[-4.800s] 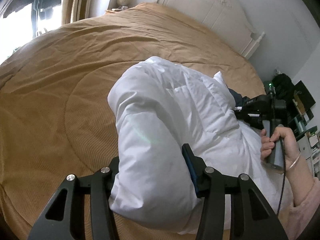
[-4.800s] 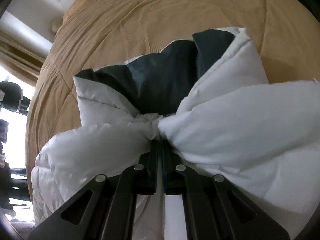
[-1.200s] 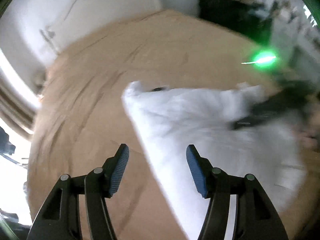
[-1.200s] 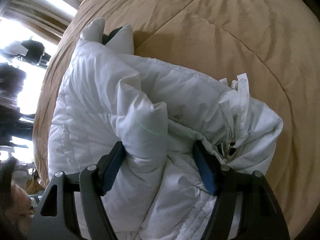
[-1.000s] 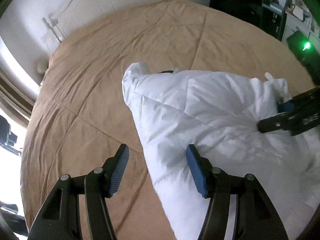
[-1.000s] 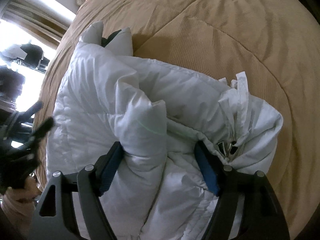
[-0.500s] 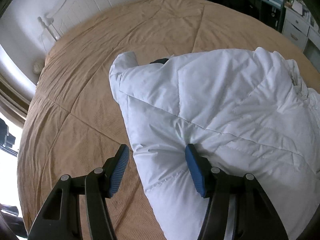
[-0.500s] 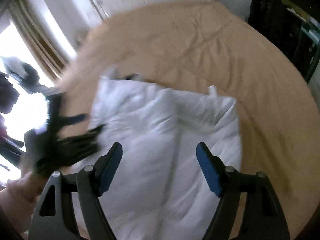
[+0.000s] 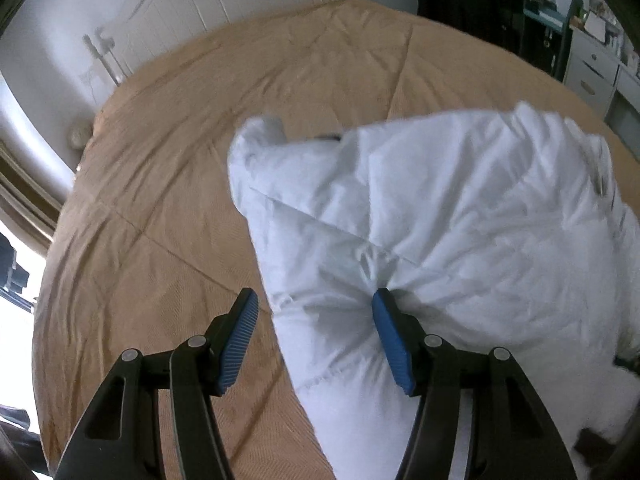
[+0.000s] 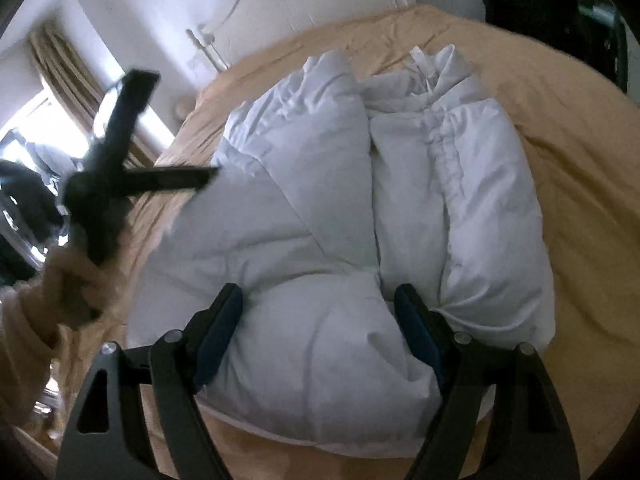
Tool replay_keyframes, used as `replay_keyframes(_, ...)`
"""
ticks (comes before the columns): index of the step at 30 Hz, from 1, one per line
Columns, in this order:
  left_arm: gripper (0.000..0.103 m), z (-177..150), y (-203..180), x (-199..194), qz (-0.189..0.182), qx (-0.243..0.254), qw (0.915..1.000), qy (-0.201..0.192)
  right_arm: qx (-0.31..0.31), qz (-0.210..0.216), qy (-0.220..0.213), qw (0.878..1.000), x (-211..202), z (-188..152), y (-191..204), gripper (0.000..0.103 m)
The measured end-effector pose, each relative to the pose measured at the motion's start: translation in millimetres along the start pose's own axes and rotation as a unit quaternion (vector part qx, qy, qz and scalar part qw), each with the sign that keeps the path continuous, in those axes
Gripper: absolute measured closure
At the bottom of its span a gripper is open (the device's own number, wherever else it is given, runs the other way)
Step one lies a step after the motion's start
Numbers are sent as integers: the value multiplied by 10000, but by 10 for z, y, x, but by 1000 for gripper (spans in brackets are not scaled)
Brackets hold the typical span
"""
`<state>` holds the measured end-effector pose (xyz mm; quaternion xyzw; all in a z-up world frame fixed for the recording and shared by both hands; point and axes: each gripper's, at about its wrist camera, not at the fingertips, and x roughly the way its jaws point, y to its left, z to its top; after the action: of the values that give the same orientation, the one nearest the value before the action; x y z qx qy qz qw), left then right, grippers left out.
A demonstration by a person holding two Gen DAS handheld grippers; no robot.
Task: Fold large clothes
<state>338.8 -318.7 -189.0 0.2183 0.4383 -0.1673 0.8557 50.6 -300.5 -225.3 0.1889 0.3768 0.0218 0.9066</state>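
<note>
The right gripper (image 10: 318, 320) has released the white puffer jacket (image 10: 360, 220), which lies folded on the tan bedspread (image 9: 200, 140). Both grippers are wide open and hold nothing; the left gripper (image 9: 314, 334) now presses one fingertip (image 9: 384, 308) into the bundle. The fold appears nearly complete.

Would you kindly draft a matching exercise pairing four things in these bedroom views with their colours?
Things:
1. puffy jacket
2. bedspread
3. headboard
4. pads of the left tool

Descriptions:
A. blue, ribbed
B. tan
C. white, folded into a bundle
D. white, panelled, at the far end of the bed

Pairs: 1-C, 2-B, 3-D, 4-A
</note>
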Motion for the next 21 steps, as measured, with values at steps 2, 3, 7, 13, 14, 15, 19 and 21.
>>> replay_keyframes(2,43,44,-17,-69,-2,-11,10000,-55,-48,-94,-84,9999,39,-67,6,24)
replay_keyframes(3,43,53,-27,-80,-32,-13,10000,-42,-49,-123,-101,9999,52,-73,7,24)
replay_keyframes(7,43,27,-69,-88,-31,9,10000,29,-26,-238,5,9997,101,-35,32,23)
replay_keyframes(13,43,36,13,-133,-191,-181,9995,147,23,-280,0,9996,120,-17,31,22)
replay_keyframes(14,43,40,19,-166,-182,-202,9995,142,5,-266,9,9996,142,-3,44,22)
replay_keyframes(15,43,41,26,-199,-156,-200,9996,142,1,-240,23,9997,153,-10,18,22)
replay_keyframes(19,43,-18,4,-281,-80,-46,9998,156,4,-216,22,9998,124,-22,33,22)
replay_keyframes(21,43,-60,-29,-297,-129,26,9997,184,18,-217,-13,9998,125,-31,24,22)
